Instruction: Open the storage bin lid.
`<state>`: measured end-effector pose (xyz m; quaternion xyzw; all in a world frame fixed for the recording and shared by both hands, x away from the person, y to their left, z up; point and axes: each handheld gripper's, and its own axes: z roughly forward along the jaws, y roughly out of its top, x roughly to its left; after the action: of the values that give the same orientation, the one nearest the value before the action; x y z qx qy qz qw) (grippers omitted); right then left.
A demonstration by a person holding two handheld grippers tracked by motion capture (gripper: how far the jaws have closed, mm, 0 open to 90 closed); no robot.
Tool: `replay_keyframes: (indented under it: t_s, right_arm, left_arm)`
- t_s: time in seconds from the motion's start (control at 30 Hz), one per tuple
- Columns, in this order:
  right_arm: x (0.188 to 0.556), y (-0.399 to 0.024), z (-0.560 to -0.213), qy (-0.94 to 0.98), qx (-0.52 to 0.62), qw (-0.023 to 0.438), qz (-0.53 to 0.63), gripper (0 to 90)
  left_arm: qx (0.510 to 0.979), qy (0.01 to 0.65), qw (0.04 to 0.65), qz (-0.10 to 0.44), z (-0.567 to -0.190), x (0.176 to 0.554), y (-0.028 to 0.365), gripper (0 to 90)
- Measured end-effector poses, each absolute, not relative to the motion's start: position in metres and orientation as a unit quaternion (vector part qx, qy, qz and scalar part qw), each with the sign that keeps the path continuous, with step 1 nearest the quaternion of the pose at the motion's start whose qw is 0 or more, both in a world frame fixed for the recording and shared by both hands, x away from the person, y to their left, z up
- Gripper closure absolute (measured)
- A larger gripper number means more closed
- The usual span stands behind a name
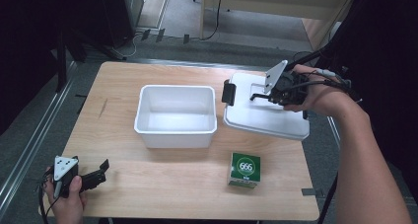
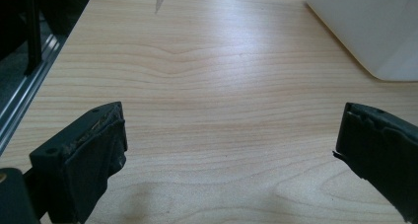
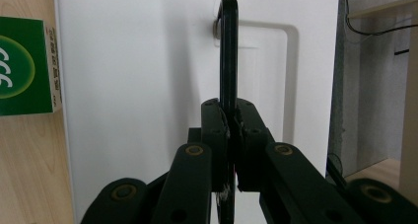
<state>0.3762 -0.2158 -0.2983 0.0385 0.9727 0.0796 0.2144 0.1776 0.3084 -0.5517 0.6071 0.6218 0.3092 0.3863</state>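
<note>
right tool lifting white lid by its handle

left tool (image 1: 96, 177) spread wide, resting on table (image 1: 162, 179) at near-left corner; white bin (image 1: 176, 116) mid-table; flat white lid (image 1: 266, 113) at right edge, tilted, its black handle (image 3: 228, 51) pinched by right tool (image 3: 230, 135), wrist bent inward.

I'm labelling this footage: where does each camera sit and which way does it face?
High view: above the table's near side, looking forward and down; both forearms show.
Left gripper view: on the left tongs, skimming the wooden table; open jaws.
Right gripper view: on the right tongs, clamping the white lid's black handle.
Shared: green square box.
</note>
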Motion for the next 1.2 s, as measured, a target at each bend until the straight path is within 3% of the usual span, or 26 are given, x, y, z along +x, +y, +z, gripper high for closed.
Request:
replay_keyframes:
  t_s: [0.7,1.2]
  right_arm:
    - [0.385,-0.247,-0.349,0.974,0.068,0.198,0.083,85.5]
    - [0.392,-0.246,-0.390,0.975,0.068,0.197,0.079,85.5]
  left_arm:
    - [0.605,0.623,0.388,0.310,-0.552,0.177,0.308,0.0]
    - [0.605,0.623,0.385,0.312,-0.552,0.177,0.308,0.0]
